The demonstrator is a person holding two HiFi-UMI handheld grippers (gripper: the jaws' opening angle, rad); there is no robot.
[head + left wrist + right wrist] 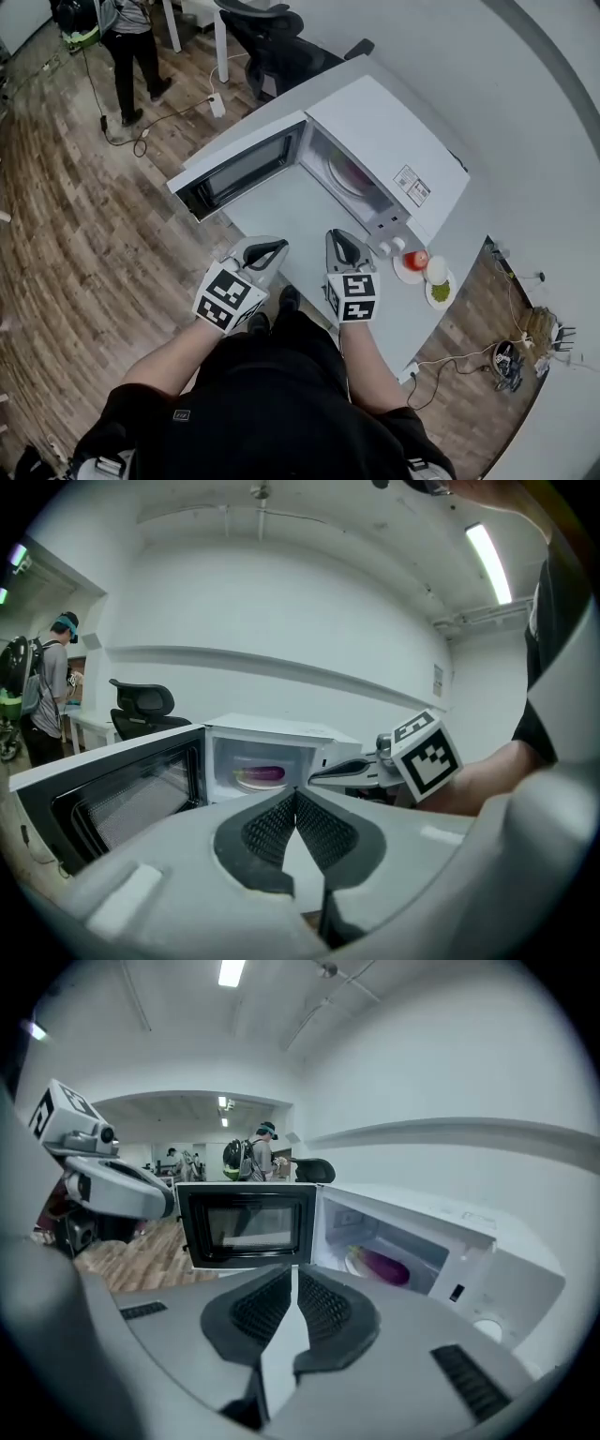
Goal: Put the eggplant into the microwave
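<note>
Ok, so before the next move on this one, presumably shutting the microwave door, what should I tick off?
1. Eggplant inside the microwave, lying on the plate: ok.
2. Eggplant back from the door opening: looks ok.
3. Left tool empty, jaws together: ok.
4. Right tool empty, jaws together: ok.
5. Both tools outside the cavity, in front of it: ok.
6. Door shut: not ok, it stands wide open.
</note>
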